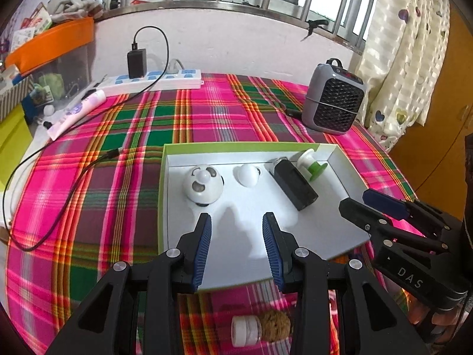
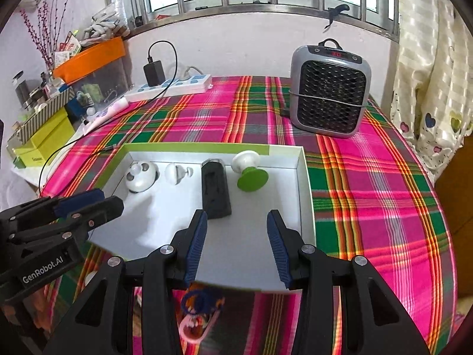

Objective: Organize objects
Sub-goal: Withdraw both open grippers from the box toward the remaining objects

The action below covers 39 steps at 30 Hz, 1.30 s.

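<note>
A shallow white box with a green rim (image 1: 162, 195) lies on the plaid tablecloth. Along its far wall sit a white round toy with grey patches (image 1: 202, 185), a small white ball-shaped piece (image 1: 247, 174), a black rectangular device (image 1: 294, 184) and a white and green spool (image 1: 314, 164). My left gripper (image 1: 236, 219) hovers over the box's near half, open, with only the box floor showing between its fingers. My right gripper (image 2: 238, 216) hovers beside it over the box's right half, also open and holding nothing. Each gripper shows in the other's view: right gripper (image 1: 363, 201), left gripper (image 2: 103, 199).
A small white jar with a brown sponge (image 1: 260, 328) lies on the cloth in front of the box, and a blue coil with a pink item (image 2: 201, 310) lies to its right. A grey heater (image 2: 329, 88) stands at the back right. A power strip (image 1: 153, 81), charger cable and storage boxes fill the back left.
</note>
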Each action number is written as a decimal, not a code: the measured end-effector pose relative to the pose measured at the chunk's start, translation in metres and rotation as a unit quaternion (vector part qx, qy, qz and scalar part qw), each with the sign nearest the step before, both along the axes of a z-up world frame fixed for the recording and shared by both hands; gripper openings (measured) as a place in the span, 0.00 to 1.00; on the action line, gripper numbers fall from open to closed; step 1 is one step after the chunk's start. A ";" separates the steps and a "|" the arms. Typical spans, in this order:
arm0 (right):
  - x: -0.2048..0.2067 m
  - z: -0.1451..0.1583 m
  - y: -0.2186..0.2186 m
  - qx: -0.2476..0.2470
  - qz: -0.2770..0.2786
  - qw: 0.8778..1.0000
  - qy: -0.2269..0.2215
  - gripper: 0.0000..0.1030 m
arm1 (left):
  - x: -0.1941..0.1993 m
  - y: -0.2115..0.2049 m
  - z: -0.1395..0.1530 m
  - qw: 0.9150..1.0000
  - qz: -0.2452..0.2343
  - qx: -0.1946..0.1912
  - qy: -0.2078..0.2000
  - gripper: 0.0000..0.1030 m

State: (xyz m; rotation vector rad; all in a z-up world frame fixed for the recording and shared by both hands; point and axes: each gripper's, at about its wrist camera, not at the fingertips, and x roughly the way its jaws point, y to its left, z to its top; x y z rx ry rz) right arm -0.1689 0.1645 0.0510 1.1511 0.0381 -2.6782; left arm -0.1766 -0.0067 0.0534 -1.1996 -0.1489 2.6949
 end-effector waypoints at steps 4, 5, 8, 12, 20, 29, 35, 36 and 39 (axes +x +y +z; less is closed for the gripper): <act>0.011 0.002 0.001 0.000 0.003 1.000 0.007 0.42 | 0.011 -0.005 0.002 1.000 0.000 0.002 0.004 0.34; 0.014 0.003 0.001 0.001 0.003 1.000 0.008 0.42 | 0.013 -0.007 0.002 1.000 0.001 0.003 0.005 0.34; 0.021 0.003 0.003 -0.001 0.003 1.000 0.010 0.42 | 0.020 -0.011 0.002 1.000 0.001 0.006 0.006 0.35; 0.030 0.001 0.003 -0.001 0.007 1.000 0.011 0.42 | 0.029 -0.016 -0.001 1.000 0.006 -0.005 0.008 0.35; 0.047 -0.004 0.006 -0.002 0.012 1.000 0.010 0.42 | 0.046 -0.027 -0.002 1.000 0.007 0.011 0.011 0.36; 0.060 -0.004 0.005 -0.006 0.015 1.000 0.015 0.42 | 0.057 -0.027 0.001 1.000 0.000 0.018 0.016 0.36; 0.068 -0.005 0.009 -0.009 0.015 1.000 0.017 0.42 | 0.068 -0.029 -0.003 1.000 -0.004 0.019 0.011 0.36; 0.069 -0.006 0.009 -0.009 0.015 1.000 0.016 0.42 | 0.070 -0.028 -0.004 1.000 -0.004 0.019 0.009 0.36; 0.072 -0.007 0.009 -0.014 0.015 1.000 0.014 0.42 | 0.073 -0.027 -0.009 1.000 -0.011 0.023 0.002 0.36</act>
